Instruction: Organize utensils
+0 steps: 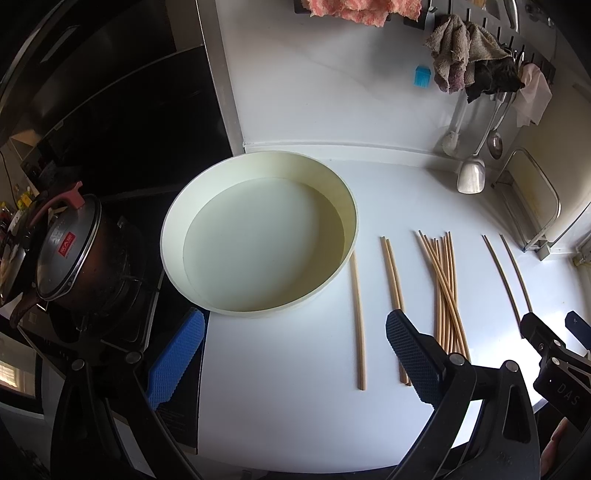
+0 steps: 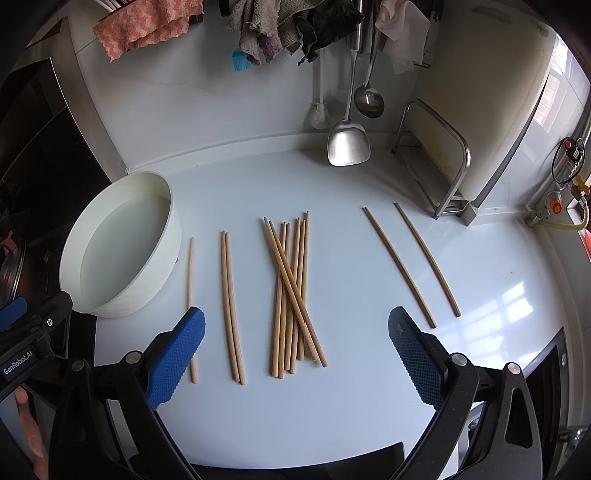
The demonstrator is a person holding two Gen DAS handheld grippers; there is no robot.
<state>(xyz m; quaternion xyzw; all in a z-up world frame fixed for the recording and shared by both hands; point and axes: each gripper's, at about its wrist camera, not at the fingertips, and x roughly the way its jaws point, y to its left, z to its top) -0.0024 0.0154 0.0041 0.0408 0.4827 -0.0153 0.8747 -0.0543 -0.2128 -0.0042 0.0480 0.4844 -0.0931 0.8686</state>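
Wooden chopsticks lie on the white counter. A loose pile of several chopsticks is in the middle and shows in the left wrist view too. Left of it lie a pair and a single chopstick. Two separate chopsticks lie to the right. A round cream bowl, empty, stands at the left; it also shows in the right wrist view. My left gripper is open and empty in front of the bowl. My right gripper is open and empty, in front of the pile.
A stove with a lidded pot is left of the bowl. A metal spatula, a ladle, a brush and cloths hang on the back wall. A metal rack with a board stands at the right.
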